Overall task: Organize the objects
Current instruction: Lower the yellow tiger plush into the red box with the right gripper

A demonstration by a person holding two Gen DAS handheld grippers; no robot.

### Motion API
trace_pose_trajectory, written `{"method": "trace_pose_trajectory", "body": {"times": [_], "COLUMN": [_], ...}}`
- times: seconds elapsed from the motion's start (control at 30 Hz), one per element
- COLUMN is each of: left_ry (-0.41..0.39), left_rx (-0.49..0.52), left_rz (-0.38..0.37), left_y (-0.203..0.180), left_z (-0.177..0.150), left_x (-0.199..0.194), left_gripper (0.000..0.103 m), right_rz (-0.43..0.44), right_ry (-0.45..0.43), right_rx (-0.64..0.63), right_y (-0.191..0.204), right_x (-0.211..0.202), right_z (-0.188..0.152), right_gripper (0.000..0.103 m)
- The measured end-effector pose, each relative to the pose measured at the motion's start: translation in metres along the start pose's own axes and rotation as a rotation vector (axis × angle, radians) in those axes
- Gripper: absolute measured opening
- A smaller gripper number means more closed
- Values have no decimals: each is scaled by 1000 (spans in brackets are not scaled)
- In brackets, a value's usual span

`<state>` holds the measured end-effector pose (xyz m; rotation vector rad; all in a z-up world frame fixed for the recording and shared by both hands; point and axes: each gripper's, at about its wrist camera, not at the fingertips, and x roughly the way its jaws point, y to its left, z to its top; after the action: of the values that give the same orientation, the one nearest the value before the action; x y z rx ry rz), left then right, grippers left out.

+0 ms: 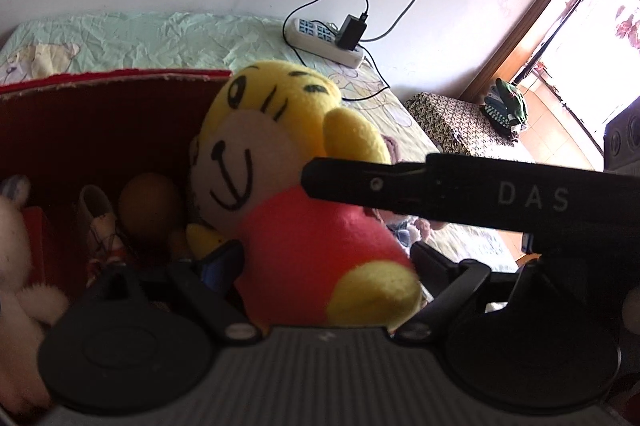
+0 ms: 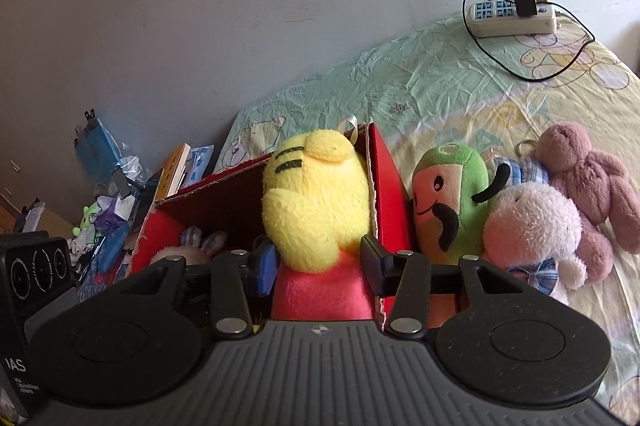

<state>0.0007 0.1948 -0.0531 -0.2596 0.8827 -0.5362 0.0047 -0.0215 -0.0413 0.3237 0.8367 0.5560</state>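
The tiger plush [image 2: 316, 202] is soft stuffed fabric and, by judgement, light and easily squashed; nothing about it looks fragile. Its pile should not slip between pads, but the body will give under pressure and the big head may flop. The red torso is the firmest and narrowest part, so it is the sound place to take hold; the head and limbs are poorer choices.

Appearance: yellow head with black stripes, white muzzle with a stitched smile, red body, yellow paws and feet.

Position: it sits upright at the edge of the red box [image 2: 386, 186], against the box's near wall, with its head above the rim. Whether it rests on the contents below cannot be told.

The right hand-held gripper [image 2: 320, 266] is clenched on the plush, with pads pressing either side of the torso just under the head. The left hand-held gripper [image 1: 324, 258] stands released; the plush lies between its fingers, but the pads show a gap and do not press.

Inside the box are a white plush [image 1: 16, 266] and other small toys, dim and indistinct. On the bed [image 2: 460, 86] beside the box lie a green plush [image 2: 448, 194], a pale pink plush [image 2: 532, 230] and a mauve bear [image 2: 584, 178]. A power strip [image 2: 512, 16] sits farther off, near the wall.
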Motion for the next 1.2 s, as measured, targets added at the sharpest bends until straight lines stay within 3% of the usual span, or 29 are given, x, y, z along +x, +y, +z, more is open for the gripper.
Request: {"method": "trace_pose_trajectory", "body": {"times": [0.43, 1.2], "left_ry": [17, 14], "left_rx": [-14, 1], "left_rz": [18, 45], "left_y": [5, -4], "left_z": [-1, 0], "left_x": [6, 7], "left_gripper": [101, 103], "right_rz": [29, 89], "right_ry": [-17, -72], "right_rx": [36, 31], "right_y": [-11, -19], "right_x": [5, 1], "right_z": [-11, -19], "right_gripper": [32, 30]}}
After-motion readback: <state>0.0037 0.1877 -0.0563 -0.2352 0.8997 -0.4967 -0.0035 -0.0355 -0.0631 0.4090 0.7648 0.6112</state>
